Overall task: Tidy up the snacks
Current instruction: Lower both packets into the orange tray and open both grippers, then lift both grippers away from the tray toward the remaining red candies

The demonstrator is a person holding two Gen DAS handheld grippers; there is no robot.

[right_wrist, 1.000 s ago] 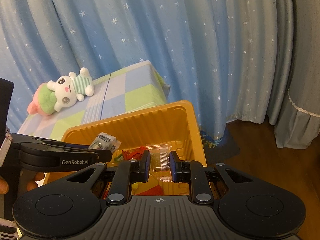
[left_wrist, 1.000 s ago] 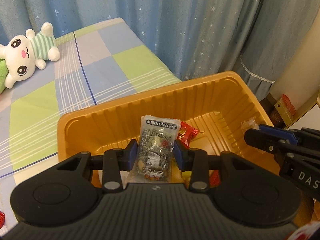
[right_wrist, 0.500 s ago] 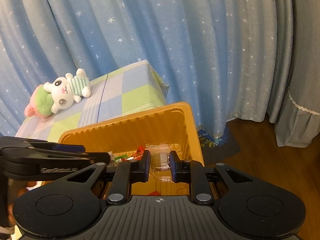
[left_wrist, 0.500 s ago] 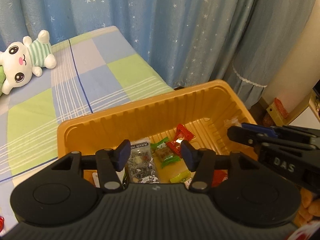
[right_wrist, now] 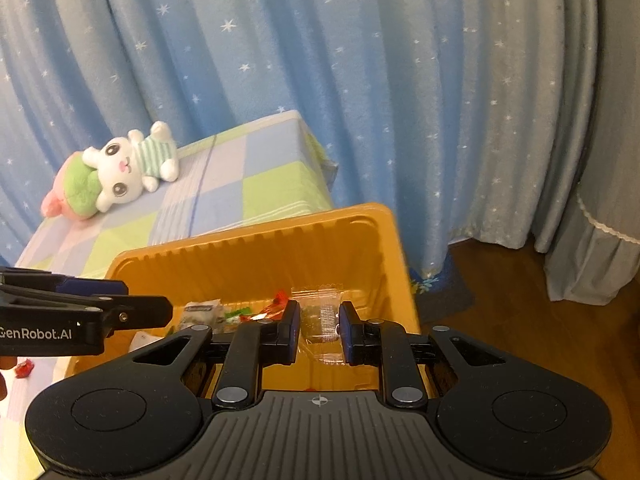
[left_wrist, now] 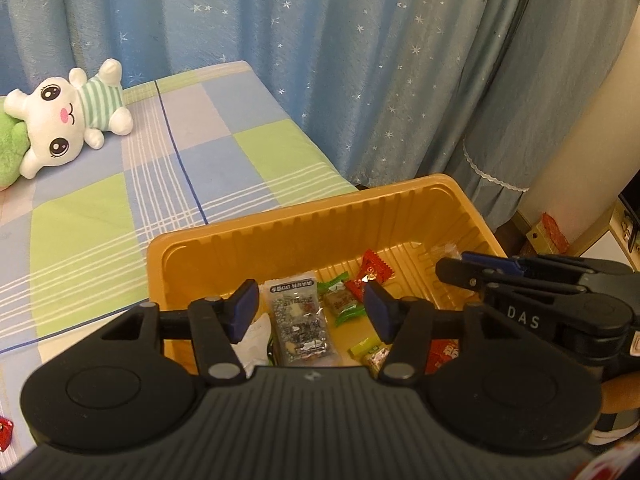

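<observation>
A white plush bunny [left_wrist: 66, 120] in a green-striped top lies on its side on a checked bedsheet [left_wrist: 224, 160] of blue, green and grey squares, its head against a green and pink plush [right_wrist: 76, 188]. Blue star-print curtains [right_wrist: 360, 80] hang behind the bed, down to a wooden floor [right_wrist: 540, 340]. At the far right stand a cream wall [left_wrist: 592, 152] and a small red packet [left_wrist: 554, 232] on a shelf.

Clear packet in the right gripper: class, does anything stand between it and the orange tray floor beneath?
Nothing visible does. The right gripper holds the clear packet over a bare corner of the orange tray; other snacks lie further left.
</observation>
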